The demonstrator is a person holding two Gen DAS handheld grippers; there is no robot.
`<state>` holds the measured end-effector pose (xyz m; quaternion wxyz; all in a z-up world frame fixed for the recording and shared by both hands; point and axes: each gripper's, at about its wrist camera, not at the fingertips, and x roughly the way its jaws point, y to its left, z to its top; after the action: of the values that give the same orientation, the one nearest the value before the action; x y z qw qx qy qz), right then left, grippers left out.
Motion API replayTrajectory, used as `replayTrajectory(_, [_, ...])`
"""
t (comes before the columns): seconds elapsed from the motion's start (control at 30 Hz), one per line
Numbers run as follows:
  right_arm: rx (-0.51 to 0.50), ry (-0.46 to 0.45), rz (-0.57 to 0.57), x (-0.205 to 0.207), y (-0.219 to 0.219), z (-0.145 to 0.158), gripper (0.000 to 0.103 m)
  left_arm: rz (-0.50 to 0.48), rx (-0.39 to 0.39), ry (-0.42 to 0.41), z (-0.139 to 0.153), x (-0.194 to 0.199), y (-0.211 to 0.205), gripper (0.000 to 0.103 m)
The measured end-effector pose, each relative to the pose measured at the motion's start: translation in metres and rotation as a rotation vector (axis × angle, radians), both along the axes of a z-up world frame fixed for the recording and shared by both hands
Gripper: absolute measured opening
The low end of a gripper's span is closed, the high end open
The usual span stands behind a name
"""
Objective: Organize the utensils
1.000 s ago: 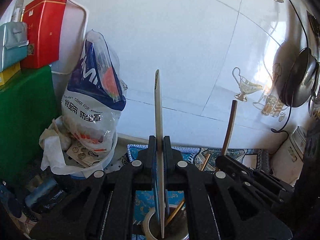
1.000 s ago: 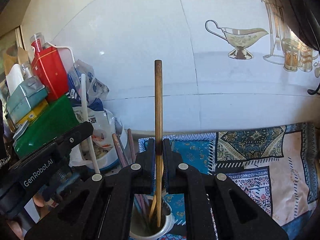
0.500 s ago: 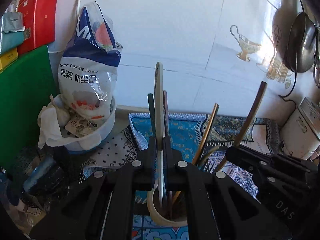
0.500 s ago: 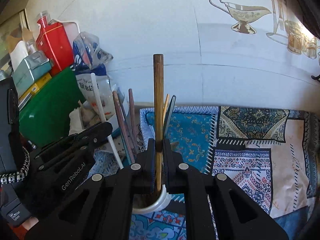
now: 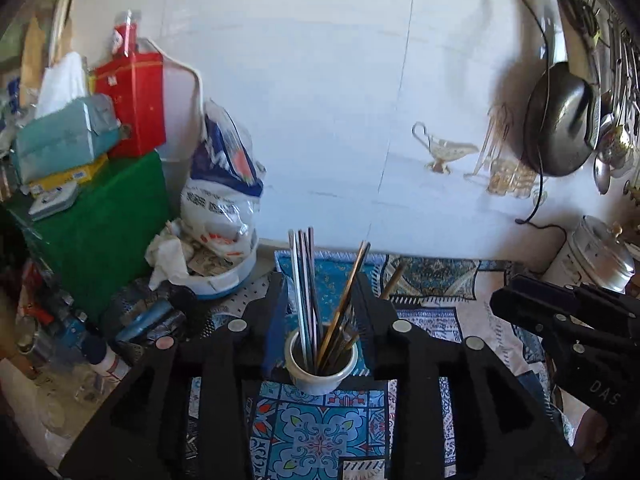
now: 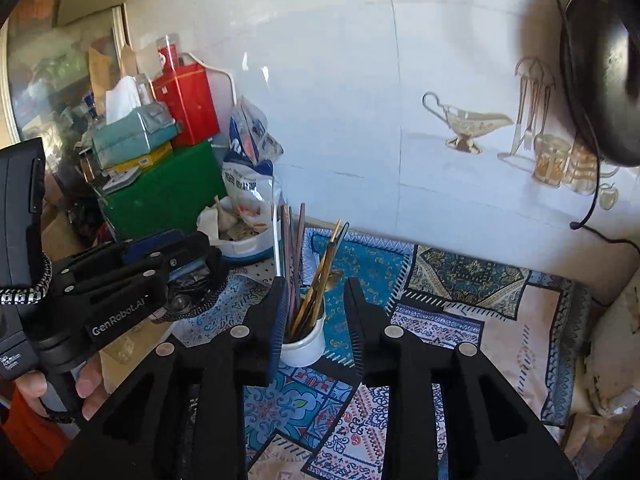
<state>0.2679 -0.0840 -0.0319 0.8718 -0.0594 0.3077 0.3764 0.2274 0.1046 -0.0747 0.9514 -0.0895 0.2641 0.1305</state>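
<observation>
Both tongs, left (image 5: 320,312) and right (image 6: 316,312), just opened, empty.

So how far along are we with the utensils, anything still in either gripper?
Done: the chopsticks and long-handled utensils stand in the small white ceramic cup on the blue patterned cloth. In hand: nothing. The left gripper and right gripper have just been opening, jaws apart with nothing between them. Left: no loose utensils show on the cloth, so the job looks about finished.

You saw a glossy white ceramic-looking cup (image 5: 320,372) at lower centre, holding matt wooden-looking chopsticks (image 5: 346,304). Under it lay a patterned woven cloth (image 6: 472,280). The wall tiles (image 5: 320,100) above shone smooth; the crinkled plastic bag (image 5: 220,188) at left looked glossy.
</observation>
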Motion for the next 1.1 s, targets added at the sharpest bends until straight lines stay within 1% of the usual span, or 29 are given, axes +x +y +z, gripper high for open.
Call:
replayTrajectory(0.13, [0.104,-0.080,-0.030,-0.038,-0.028,0.039,0.026,0.001,0.061,-0.100,0.042,-0.047,-0.016,0.040])
replayTrajectory(0.23, [0.167,-0.148,-0.052,-0.067,-0.045,0.060,0.026,-0.016,0.105,-0.180,0.067,-0.084,-0.029,0.046])
replayTrajectory(0.3, [0.193,-0.201,-0.083,-0.090,-0.054,0.071,0.026,-0.035,0.131,-0.232,0.079,-0.109,-0.037,0.051])
replayTrajectory(0.37, [0.200,-0.251,-0.133,-0.113,-0.060,0.080,0.027,-0.053,0.149,-0.272,0.088,-0.132,-0.045,0.061])
replayTrajectory(0.43, [0.207,-0.274,-0.167,-0.131,-0.063,0.083,0.034,-0.072,0.152,-0.301,0.094,-0.152,-0.052,0.065])
replayTrajectory(0.5, [0.208,-0.298,-0.196,-0.152,-0.065,0.085,0.045,-0.083,0.149,-0.314,0.097,-0.170,-0.055,0.070])
replayTrajectory(0.53, [0.206,-0.312,-0.206,-0.159,-0.066,0.085,0.048,-0.086,0.147,-0.319,0.097,-0.179,-0.057,0.075])
replayTrajectory(0.57, [0.200,-0.326,-0.217,-0.168,-0.066,0.084,0.058,-0.084,0.144,-0.325,0.098,-0.187,-0.058,0.083])
replayTrajectory(0.6, [0.193,-0.336,-0.230,-0.175,-0.065,0.083,0.069,-0.078,0.142,-0.331,0.097,-0.195,-0.058,0.088])
replayTrajectory(0.63, [0.187,-0.345,-0.247,-0.182,-0.064,0.082,0.073,-0.073,0.143,-0.336,0.096,-0.202,-0.058,0.095])
replayTrajectory(0.67, [0.185,-0.351,-0.261,-0.187,-0.065,0.081,0.080,-0.068,0.147,-0.339,0.095,-0.208,-0.059,0.098])
replayTrajectory(0.7, [0.184,-0.357,-0.273,-0.191,-0.065,0.080,0.087,-0.063,0.157,-0.340,0.094,-0.213,-0.059,0.099])
replayTrajectory(0.73, [0.184,-0.363,-0.287,-0.197,-0.067,0.081,0.090,-0.058,0.169,-0.338,0.093,-0.219,-0.060,0.100])
replayTrajectory(0.8, [0.184,-0.377,-0.317,-0.206,-0.069,0.081,0.101,-0.047,0.196,-0.339,0.092,-0.227,-0.062,0.102])
replayTrajectory(0.9, [0.176,-0.384,-0.340,-0.214,-0.071,0.079,0.103,-0.043,0.199,-0.346,0.089,-0.235,-0.062,0.102])
replayTrajectory(1.1, [0.144,-0.359,-0.350,-0.219,-0.072,0.072,0.103,-0.049,0.185,-0.352,0.087,-0.240,-0.063,0.102])
